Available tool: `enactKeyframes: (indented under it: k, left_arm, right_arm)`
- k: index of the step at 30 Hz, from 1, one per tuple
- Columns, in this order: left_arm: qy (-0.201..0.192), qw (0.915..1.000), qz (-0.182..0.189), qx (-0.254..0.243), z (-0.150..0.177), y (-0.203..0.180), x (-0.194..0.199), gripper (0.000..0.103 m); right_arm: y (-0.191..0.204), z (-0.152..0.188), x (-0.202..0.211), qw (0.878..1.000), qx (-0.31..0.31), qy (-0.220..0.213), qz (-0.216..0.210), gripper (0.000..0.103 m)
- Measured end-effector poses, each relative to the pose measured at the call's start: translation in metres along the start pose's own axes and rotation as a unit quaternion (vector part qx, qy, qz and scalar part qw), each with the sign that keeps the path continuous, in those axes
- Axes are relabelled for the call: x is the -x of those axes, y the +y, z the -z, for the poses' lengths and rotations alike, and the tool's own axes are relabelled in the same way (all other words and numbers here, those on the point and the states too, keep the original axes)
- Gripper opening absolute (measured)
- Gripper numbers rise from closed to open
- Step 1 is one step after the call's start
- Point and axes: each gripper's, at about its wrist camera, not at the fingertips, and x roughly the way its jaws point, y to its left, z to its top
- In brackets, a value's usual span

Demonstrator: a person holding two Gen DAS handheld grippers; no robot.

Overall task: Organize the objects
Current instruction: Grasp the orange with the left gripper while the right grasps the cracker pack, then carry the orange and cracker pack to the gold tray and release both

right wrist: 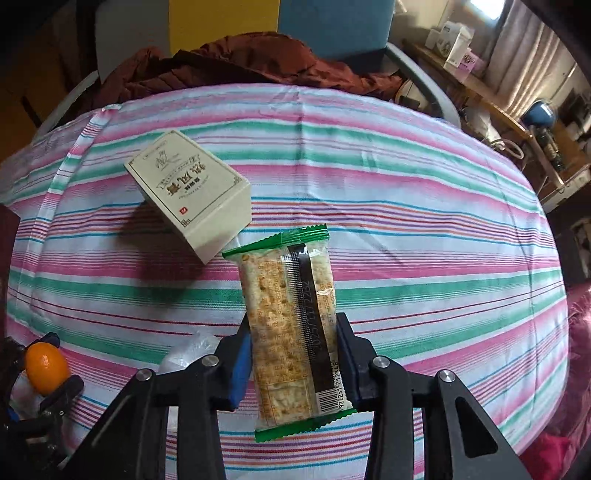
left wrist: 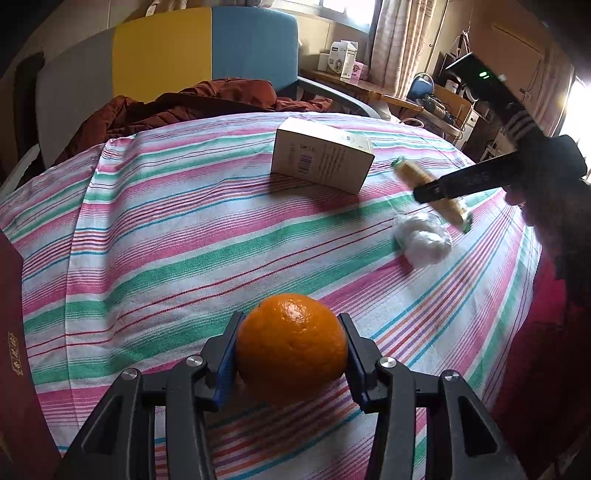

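Right claw (right wrist: 295, 354) hiding crumpled plastic (right wrist: 188, 350)

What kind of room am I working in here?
Probably a lived-in bedroom or dorm room: a striped sheet covers the work surface, a brown quilted jacket lies behind it, and a curtained window sits above a cluttered desk.

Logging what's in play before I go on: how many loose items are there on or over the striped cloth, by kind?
Orange: 1, in the left gripper
Cracker packet: 1, in the right gripper
Cardboard box: 1, on the cloth
Crumpled clear plastic bag: 1, on the cloth
Total: 4
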Motion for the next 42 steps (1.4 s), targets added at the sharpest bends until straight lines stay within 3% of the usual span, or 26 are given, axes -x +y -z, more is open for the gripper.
enactKeyframes:
  k: [13,22,29,35,42]
  left_arm:
    - [-0.004,0.9990,-0.044,0.010,0.021,0.008,0.033,0.049]
    - [-0.048,0.9972,-0.055,0.019,0.026,0.013,0.082,0.049]
    - [-0.069,0.9940,-0.063,0.058,0.035,0.038,0.119,0.049]
    - [-0.095,0.9861,-0.084,0.108,0.050,0.078,0.161,0.049]
    - [-0.125,0.9676,-0.126,0.179,0.079,0.139,0.212,0.049]
  right_arm:
    - [0.028,0.033,0.083,0.994,-0.024,-0.103,-0.014,0.041]
    - [0.089,0.050,0.103,0.989,-0.003,-0.120,-0.092,0.041]
    - [0.151,0.048,0.105,0.980,0.029,-0.117,-0.158,0.041]
    - [0.216,0.043,0.108,0.969,0.076,-0.109,-0.206,0.041]
    - [0.288,0.041,0.118,0.953,0.141,-0.104,-0.246,0.041]
